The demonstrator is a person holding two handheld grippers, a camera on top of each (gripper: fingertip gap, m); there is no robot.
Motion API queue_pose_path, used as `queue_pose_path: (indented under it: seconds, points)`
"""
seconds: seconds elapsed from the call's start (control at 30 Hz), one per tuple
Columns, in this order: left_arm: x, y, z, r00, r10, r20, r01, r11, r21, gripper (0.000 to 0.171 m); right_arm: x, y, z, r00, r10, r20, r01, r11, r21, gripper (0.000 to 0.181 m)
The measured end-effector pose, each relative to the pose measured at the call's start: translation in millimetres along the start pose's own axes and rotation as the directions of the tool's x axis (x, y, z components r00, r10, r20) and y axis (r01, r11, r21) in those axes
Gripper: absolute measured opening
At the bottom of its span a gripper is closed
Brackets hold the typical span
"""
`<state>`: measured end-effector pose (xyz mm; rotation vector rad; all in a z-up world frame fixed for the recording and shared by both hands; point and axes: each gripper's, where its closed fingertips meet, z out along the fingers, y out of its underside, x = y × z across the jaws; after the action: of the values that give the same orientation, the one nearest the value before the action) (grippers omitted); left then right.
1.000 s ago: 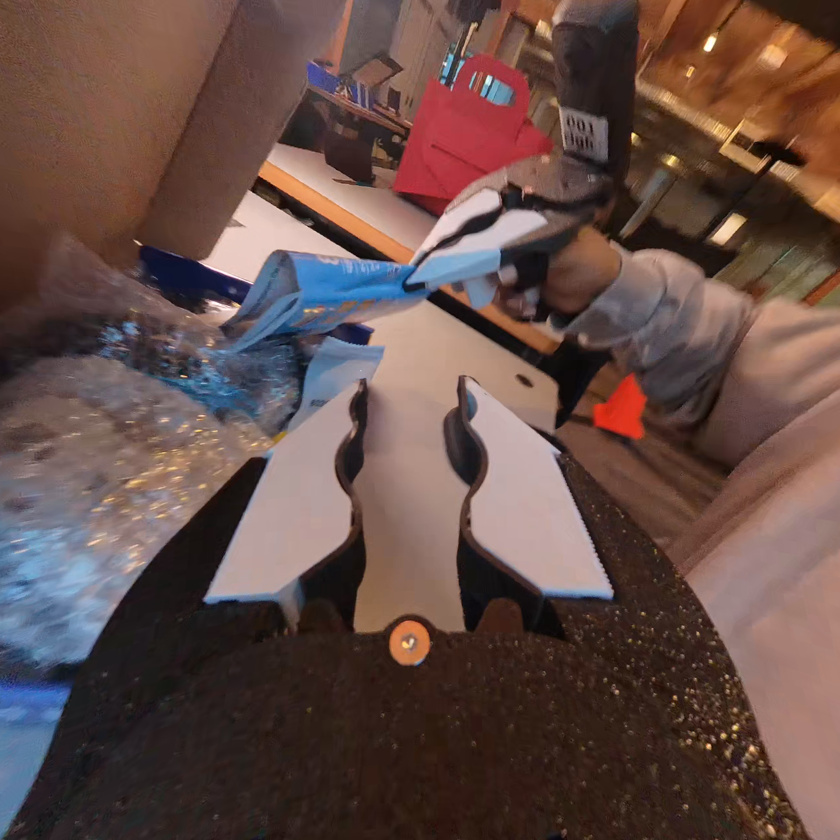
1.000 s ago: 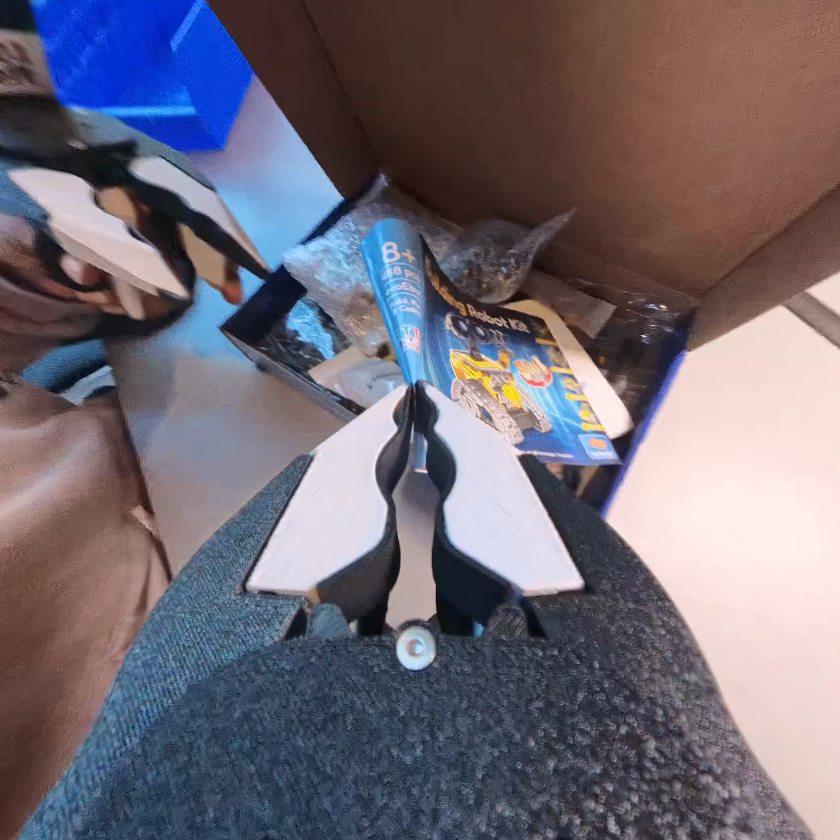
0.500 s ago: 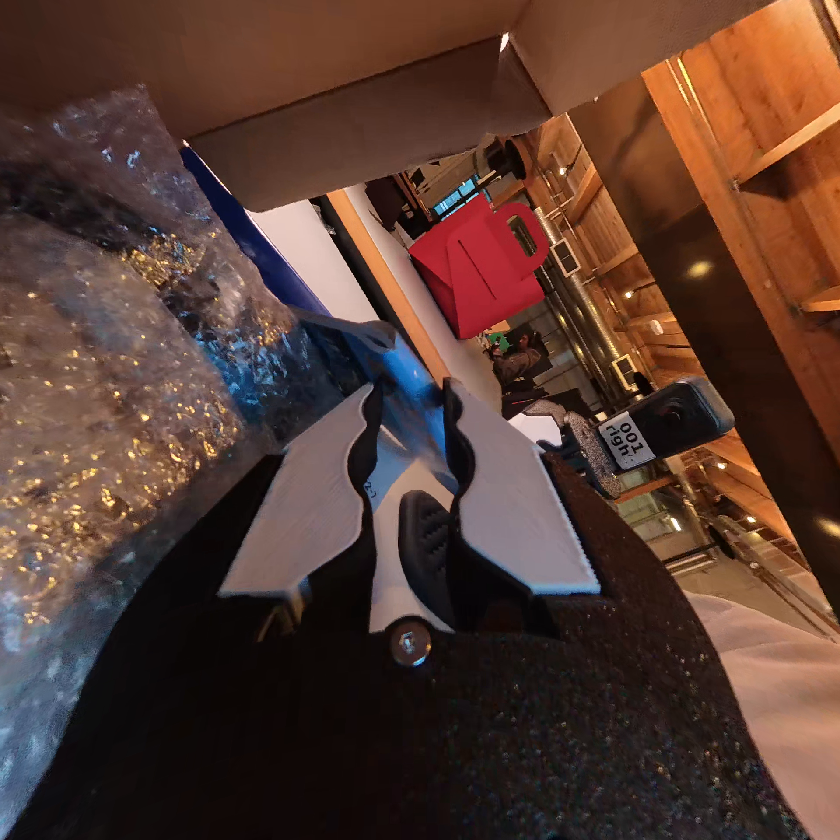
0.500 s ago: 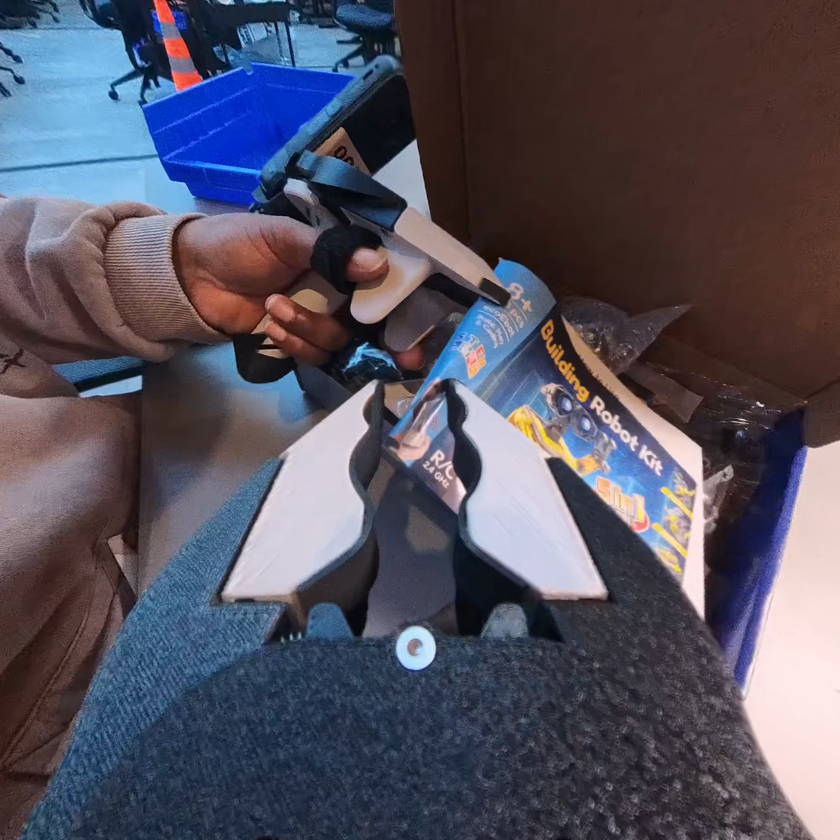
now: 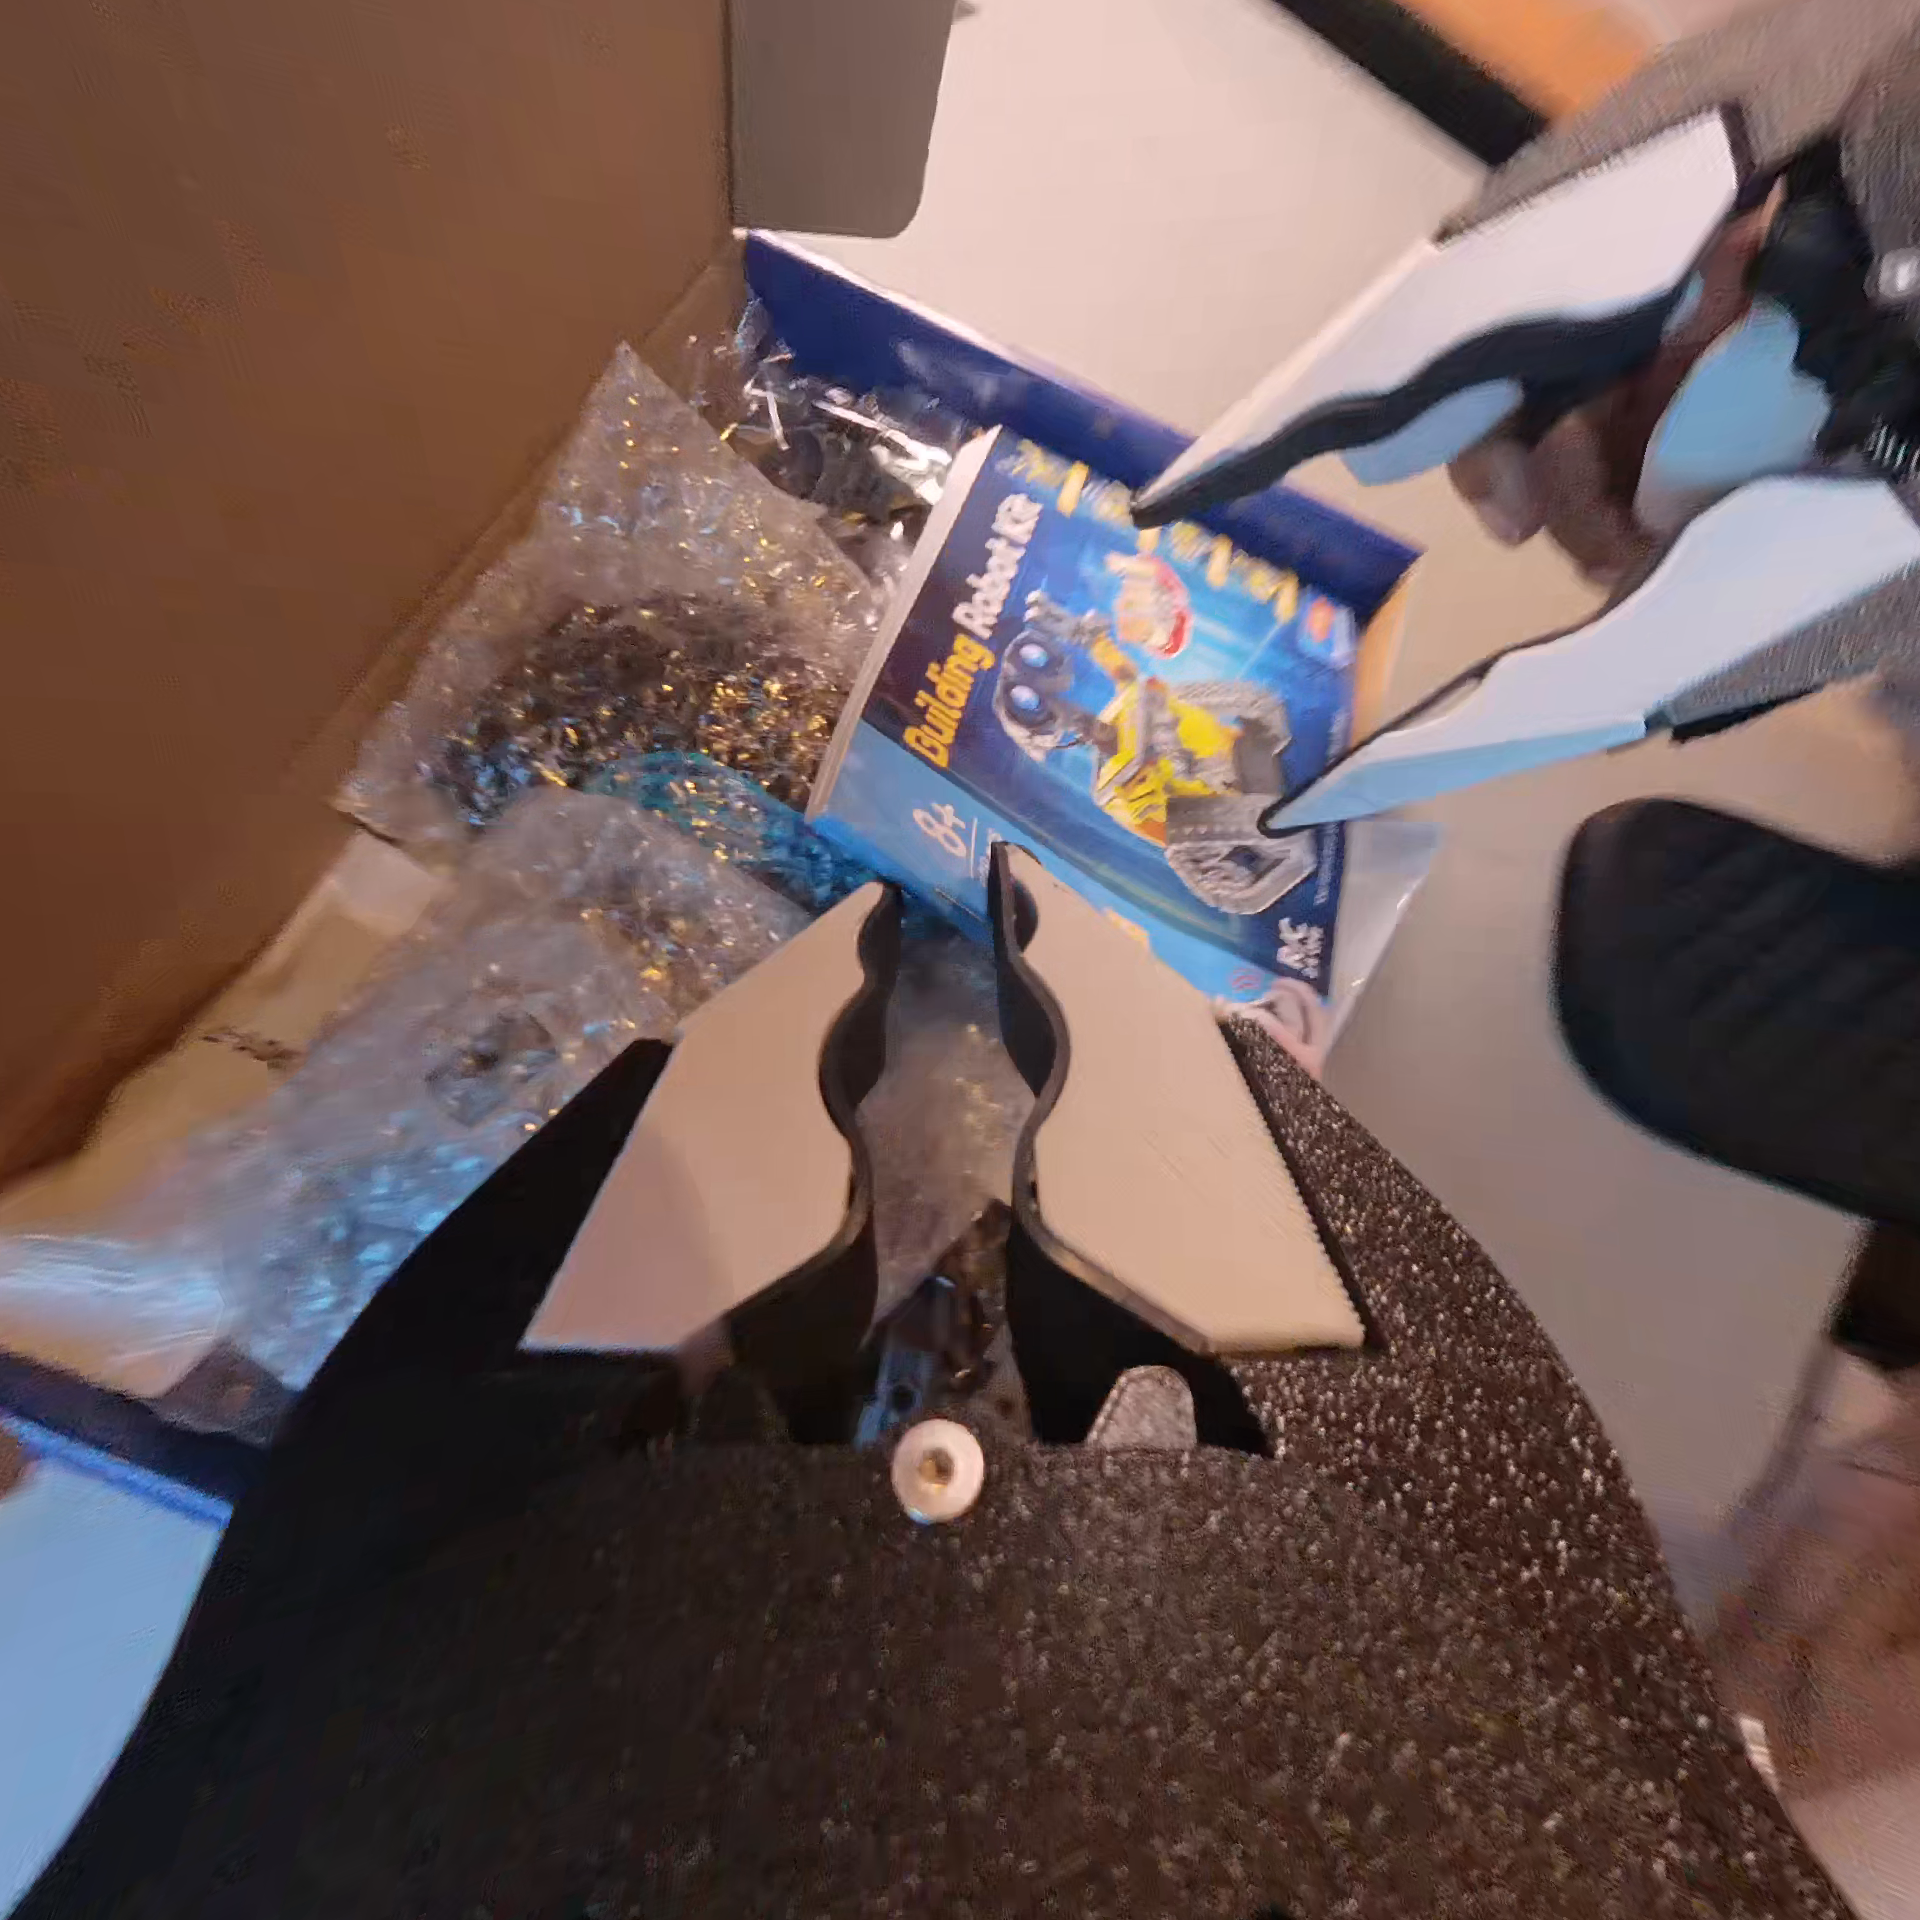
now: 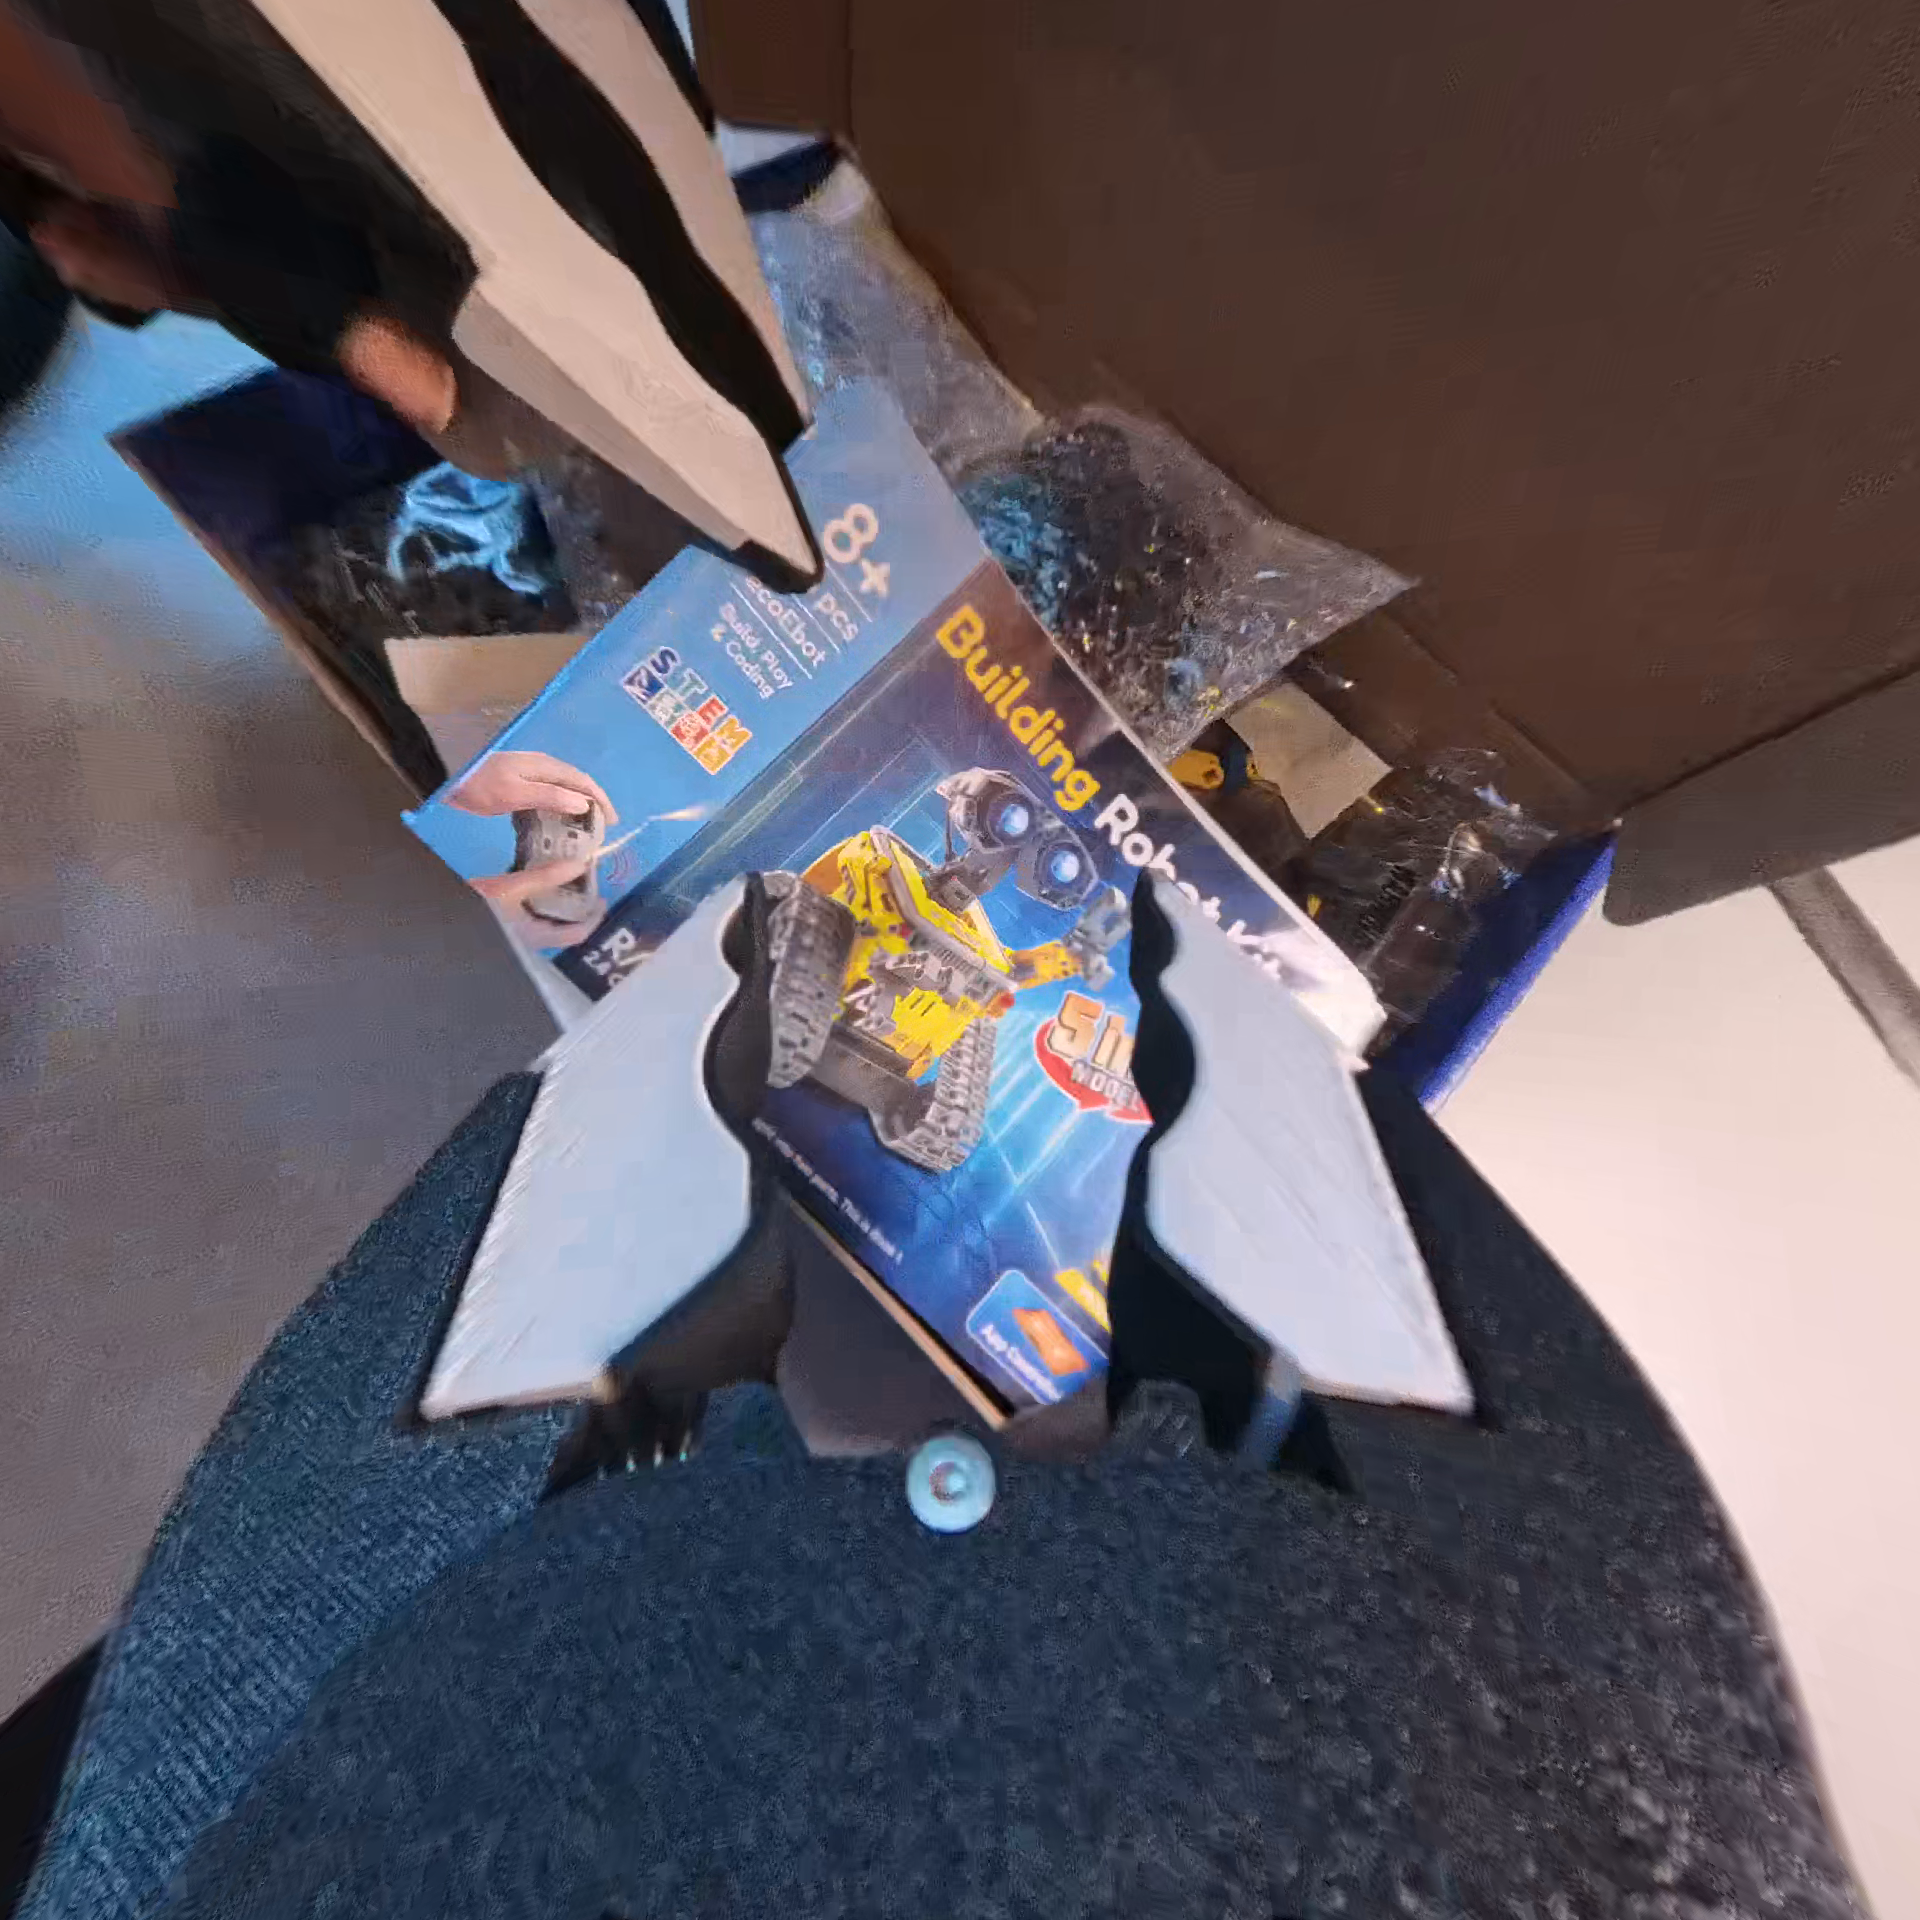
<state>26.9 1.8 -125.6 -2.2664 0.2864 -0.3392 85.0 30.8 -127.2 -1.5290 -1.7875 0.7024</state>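
Note:
A blue booklet with a yellow robot on its cover [image 5: 1101, 707] lies tilted on plastic bags of parts [image 5: 623, 675] inside a blue box [image 5: 1039, 384]. My left gripper [image 5: 940, 878] is open with a narrow gap. Its tips are at the booklet's near edge and nothing shows between them. My right gripper [image 5: 1205, 665] is wide open and empty just above the cover. In the right wrist view the right gripper [image 6: 948, 883] hovers over the booklet [image 6: 914, 790], and the left gripper [image 6: 798, 499] touches the booklet's far corner.
A tall brown cardboard flap [image 5: 312, 416] stands along the box and also shows in the right wrist view [image 6: 1351, 312]. The box sits on a white table [image 6: 1662, 1247]. A blurred dark object [image 5: 1745, 997] lies at the right. A person's hand [image 6: 395, 374] holds the left gripper.
My right gripper, shut on the booklet a second ago, has opened wide and let it go. The booklet now lies on the bags. My left gripper has come to its edge.

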Motion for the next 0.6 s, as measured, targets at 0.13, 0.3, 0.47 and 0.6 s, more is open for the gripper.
queue_pose_path:
  seconds: [0.13, 0.3, 0.47, 0.6]
  points:
    - [-5, 1, 8, 0.965, 0.214, 0.149, -0.203, 0.975, -0.091, 0.018, 6, 29, 32, 0.995, 0.003, 0.097, 0.015, 0.981, -0.192, 0.079]
    - [-2, -12, -18, 0.893, 0.377, 0.246, -0.384, 0.923, -0.023, 0.028, 10, 29, 36, 0.994, -0.027, 0.105, 0.043, 0.987, -0.157, 0.079]
    - [18, 3, 4, 0.825, 0.54, 0.164, -0.53, 0.841, -0.103, 0.043, 6, 28, 41, 0.993, -0.069, 0.099, 0.084, 0.984, -0.156, 0.079]
    - [7, 20, 25, 0.786, 0.608, 0.116, -0.574, 0.786, -0.23, 0.034, 8, 21, 42, 0.995, -0.055, 0.084, 0.065, 0.991, -0.117, 0.078]
